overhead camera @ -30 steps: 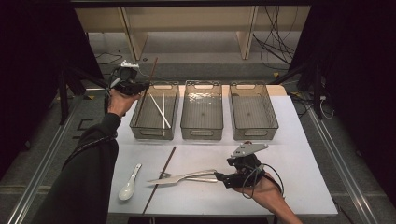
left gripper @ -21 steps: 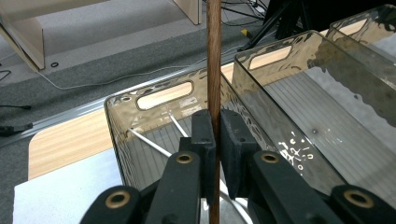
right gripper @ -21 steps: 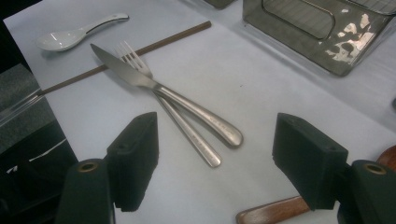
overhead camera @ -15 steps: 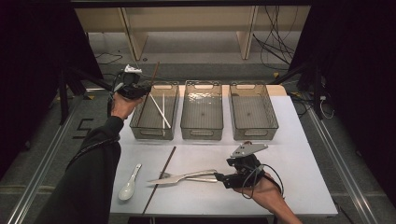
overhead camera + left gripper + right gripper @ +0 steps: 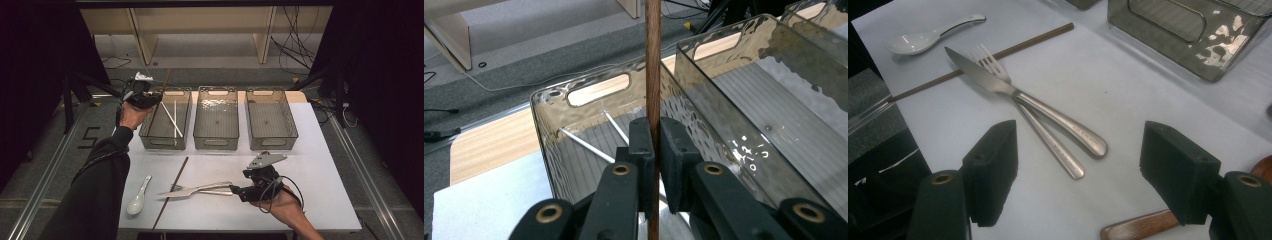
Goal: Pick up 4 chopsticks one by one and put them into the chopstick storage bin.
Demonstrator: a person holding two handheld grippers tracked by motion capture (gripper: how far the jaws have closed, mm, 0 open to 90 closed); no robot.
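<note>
A: Where's the brown chopstick (image 5: 653, 60)?

B: Clamped in the left tongs (image 5: 656, 150), upright, over the near end of the left bin (image 5: 150, 134) at the upper left of the high view. Its long axis stands nearly vertical; two pale chopsticks (image 5: 172, 119) lie inside.

A: And the right tongs (image 5: 1078, 175)?

B: Spread wide, holding nothing, low on the desk (image 5: 320, 165). The knife (image 5: 998, 85) and fork (image 5: 1048, 140) lie straight ahead of them, handles toward the jaws.

- White tabletop (image 5: 310, 150), three clear bins (image 5: 216, 117) in a row at far edge.
- Near edge: white spoon (image 5: 138, 196), brown chopstick (image 5: 171, 191), knife (image 5: 195, 189) crossed over fork (image 5: 210, 191).
</note>
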